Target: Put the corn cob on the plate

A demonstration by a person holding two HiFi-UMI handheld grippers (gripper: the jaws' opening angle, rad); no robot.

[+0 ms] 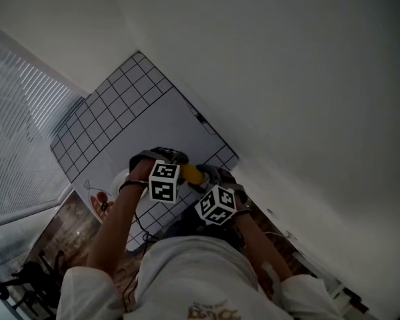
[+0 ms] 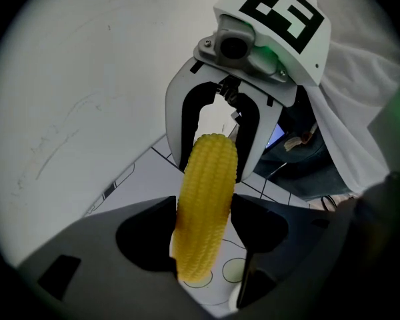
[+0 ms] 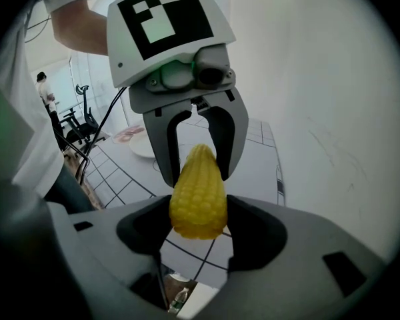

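A yellow corn cob (image 1: 191, 173) hangs above the gridded table mat (image 1: 130, 105), and both grippers hold it. In the left gripper view the cob (image 2: 203, 205) stands lengthwise between the dark jaws of my left gripper (image 2: 203, 245), which press its lower end. My right gripper (image 2: 210, 159) clamps its far end with white fingers (image 2: 178, 129). In the right gripper view the cob's thick end (image 3: 199, 202) is squeezed in my right gripper (image 3: 199, 222), and my left gripper (image 3: 199, 165) straddles the tip. A white plate (image 3: 141, 144) lies on the mat behind, left of the grippers.
A white wall (image 1: 287, 79) runs along the mat's far side. A pinkish item (image 3: 125, 133) lies beside the plate. Window blinds (image 1: 20, 112) and office chairs (image 3: 80, 122) are off to the left. Printed circles (image 2: 235, 269) mark the mat below the cob.
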